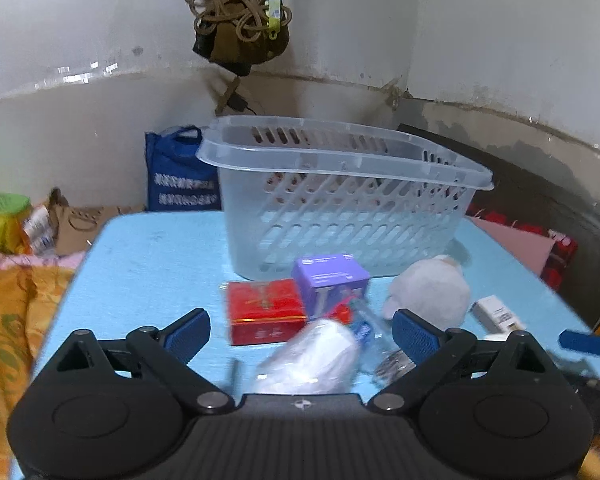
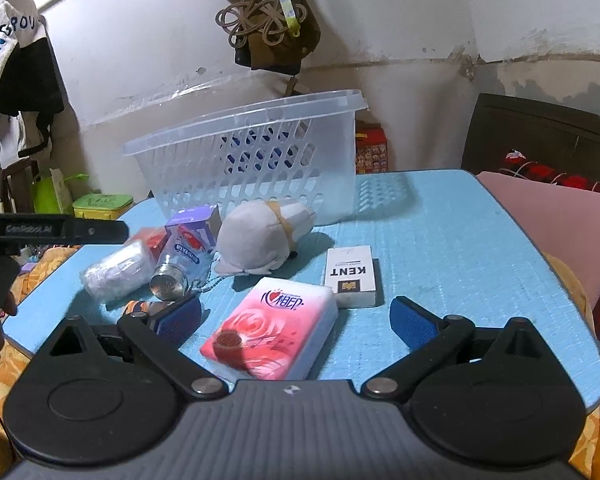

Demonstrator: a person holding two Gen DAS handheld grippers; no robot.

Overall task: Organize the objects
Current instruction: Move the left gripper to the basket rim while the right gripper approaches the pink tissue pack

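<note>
Right now both of my tongs hover over the blue desk [image 2: 460, 220], each spread wide with nothing between the pads. My left tongs [image 1: 300, 330] point toward the clear slotted basket [image 1: 340, 200] standing at the far side of the desk. Just ahead of them, low in the gap, lies a white wrapped roll [image 1: 316, 356], blurred, with a clear bottle [image 1: 366, 322] on its side just beside it. Beyond these sit a red box [image 1: 264, 308] and a purple box [image 1: 328, 276], touching each other, close to the basket's front wall. A grey soft pouch [image 1: 428, 288] lies to their right.

My right tongs [image 2: 296, 314] straddle a pink tissue pack [image 2: 272, 328], which lies flat on the desk between the open pads, touching neither. Just past it, beside its far right corner, lies a white KENT carton [image 2: 350, 276]. Farther off, the pouch rests near the basket's foot, with the bottle and roll to its left.
</note>
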